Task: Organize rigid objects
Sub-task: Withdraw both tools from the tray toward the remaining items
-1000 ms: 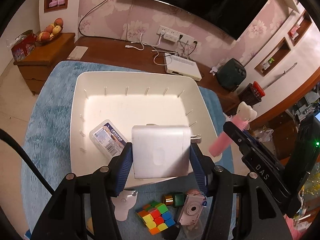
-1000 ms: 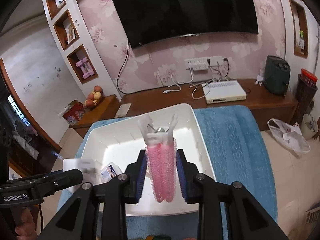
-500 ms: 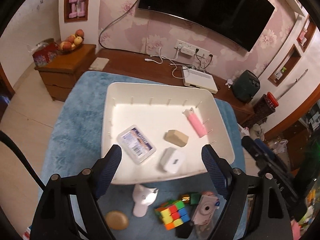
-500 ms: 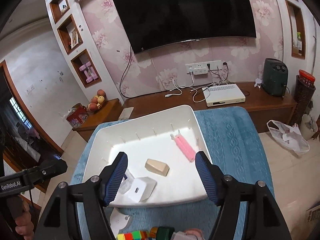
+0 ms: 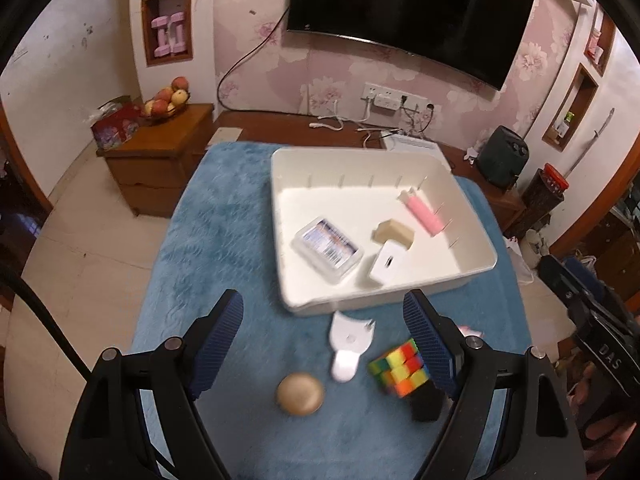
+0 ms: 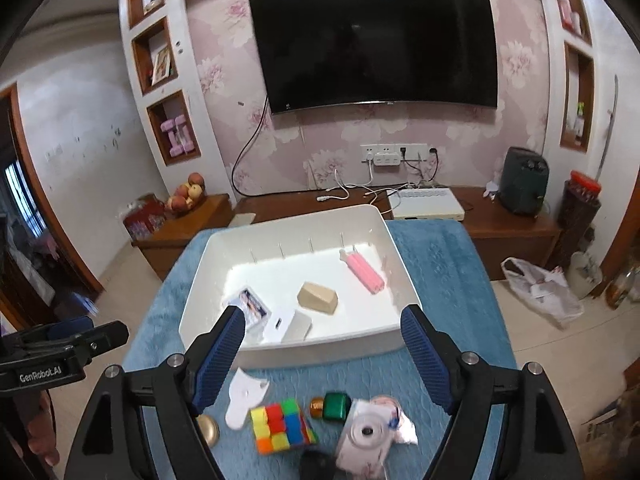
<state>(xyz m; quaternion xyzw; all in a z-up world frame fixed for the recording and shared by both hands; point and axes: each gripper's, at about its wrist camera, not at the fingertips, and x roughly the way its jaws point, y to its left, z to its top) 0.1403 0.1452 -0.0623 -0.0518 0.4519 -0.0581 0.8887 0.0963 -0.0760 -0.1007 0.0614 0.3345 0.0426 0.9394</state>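
While both tools hang above the near edge of the worktop, we note these lines.

Left gripper (image 5: 322, 344): its fingers stand wide apart and hold nothing; we see the round beige piece and the white holder between them.

Right gripper (image 6: 322, 354): its fingers are also wide apart and empty, over the loose things in front of the bin.

Things already sorted: in the white bin (image 6: 390, 236) lie a pink roller (image 6: 364, 272), a tan block (image 6: 318, 298), a white charger (image 6: 290, 326) and a clear card box (image 5: 328, 249), all apart from each other or just beside.

Things not yet sorted: colour cube (image 6: 282, 426), green bottle (image 6: 335, 405), toy camera (image 6: 366, 436), white holder (image 5: 349, 344), round beige piece (image 5: 300, 394); all lie near each other on the cloth in front of the bin.

How the cube will handle: we judge it light and stiff, with smooth faces that may slip; we would take it on two opposite flat faces, square, not on a corner.

How the camera will handle: it looks like thin plastic, perhaps fragile at the lens; we would hold the body sides.

Round beige piece: low and curved, so we expect it to escape from a shallow pinch.

Surface: a blue fluffy cloth (image 5: 224, 220) covers the worktop; it is soft, so things sink a little and do not slide.

Room: a dark television (image 6: 378, 44) on pink flower wallpaper, a wooden bench with cables and a white box behind, fruit (image 5: 166, 100) on a side cabinet.
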